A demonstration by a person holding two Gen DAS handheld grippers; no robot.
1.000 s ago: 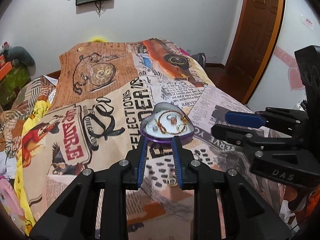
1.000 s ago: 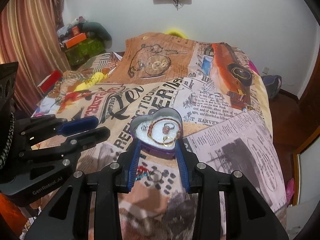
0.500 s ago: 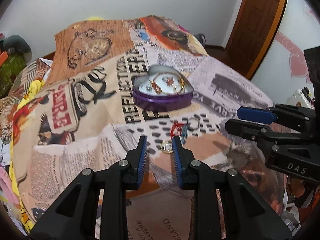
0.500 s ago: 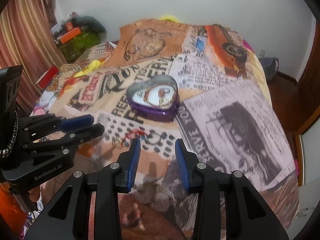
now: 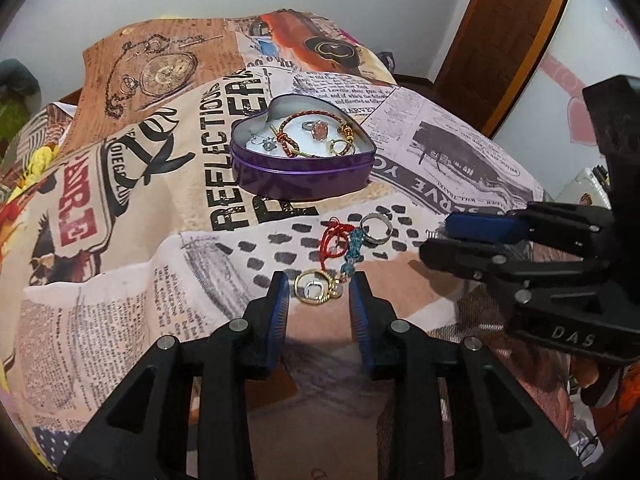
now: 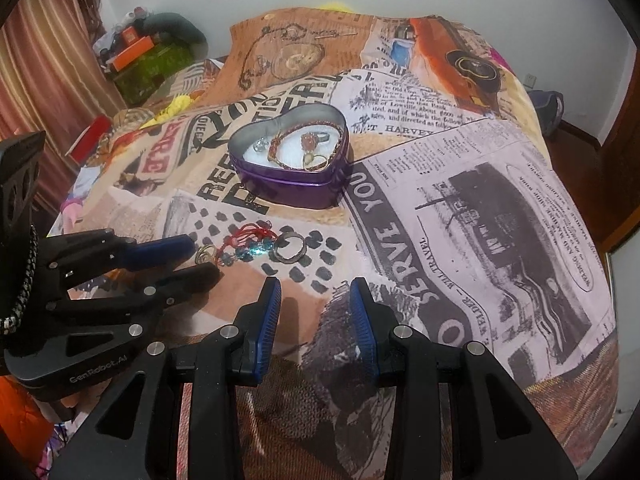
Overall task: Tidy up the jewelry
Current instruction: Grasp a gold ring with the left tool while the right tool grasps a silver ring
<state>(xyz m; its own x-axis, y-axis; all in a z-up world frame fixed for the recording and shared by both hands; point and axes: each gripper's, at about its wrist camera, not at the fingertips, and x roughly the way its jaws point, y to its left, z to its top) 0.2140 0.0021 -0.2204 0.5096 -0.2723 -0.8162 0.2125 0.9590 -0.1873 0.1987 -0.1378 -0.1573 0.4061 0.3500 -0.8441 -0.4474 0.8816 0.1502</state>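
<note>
While the left gripper hung spread around the gold ring, nothing was yet pinched; that ring lay on the bed well in front of the tin, touching the red cord and blue beads. A clean pick probably called for settling low onto the cover and clamping across the band alone, so neither cord nor cloth came up too. The right gripper was also released, empty, in front of the silver ring.
</note>
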